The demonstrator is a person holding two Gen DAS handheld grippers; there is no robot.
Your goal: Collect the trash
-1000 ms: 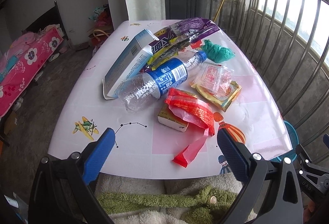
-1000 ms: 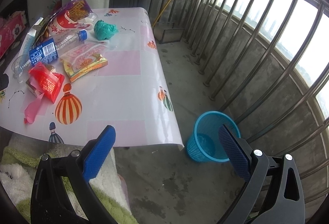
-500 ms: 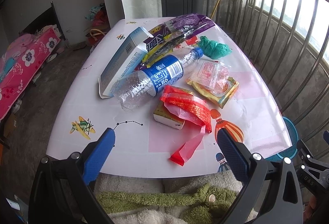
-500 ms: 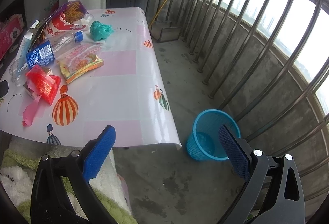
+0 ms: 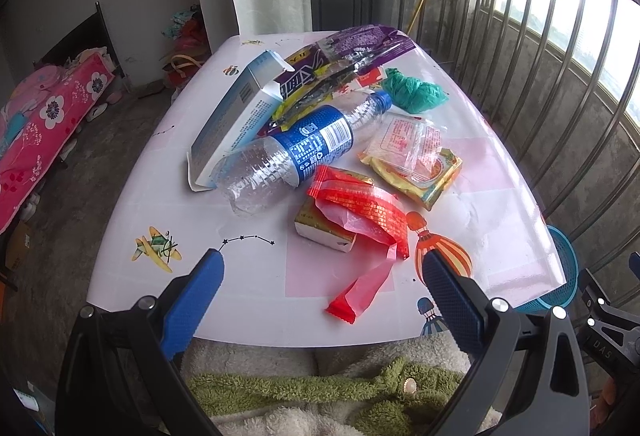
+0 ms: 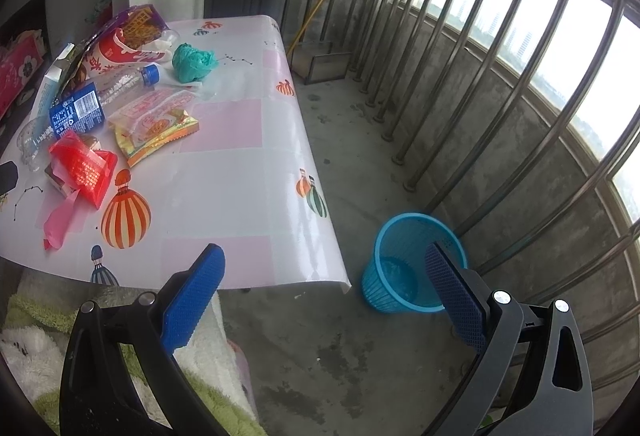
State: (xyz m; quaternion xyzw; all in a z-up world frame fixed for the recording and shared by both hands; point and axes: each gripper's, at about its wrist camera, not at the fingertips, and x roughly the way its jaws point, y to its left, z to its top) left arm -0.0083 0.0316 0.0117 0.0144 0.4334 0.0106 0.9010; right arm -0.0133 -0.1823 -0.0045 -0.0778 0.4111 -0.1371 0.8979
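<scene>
Trash lies on a white patterned table [image 5: 132,220]: a clear plastic bottle [image 5: 296,156] with a blue label, a red wrapper [image 5: 360,208] over a small gold box [image 5: 324,228], a yellow snack packet [image 5: 416,168], a blue-white carton [image 5: 236,120], purple wrappers [image 5: 348,52] and a green bag [image 5: 412,92]. My left gripper [image 5: 320,276] is open and empty at the table's near edge, just short of the red wrapper. My right gripper [image 6: 324,268] is open and empty, off the table's right corner. A blue mesh bin [image 6: 412,260] stands on the floor behind its right finger.
A metal railing [image 6: 500,76] runs along the right. A metal dustpan box [image 6: 324,64] sits on the concrete floor beyond the table [image 6: 240,164]. A pink flowered bed [image 5: 44,124] is at far left. Green and white fleece clothing [image 5: 320,392] is below the grippers.
Both grippers have drawn back and risen slightly, so the table sits a little lower and farther in view. Both stay open. The trash has not moved.
</scene>
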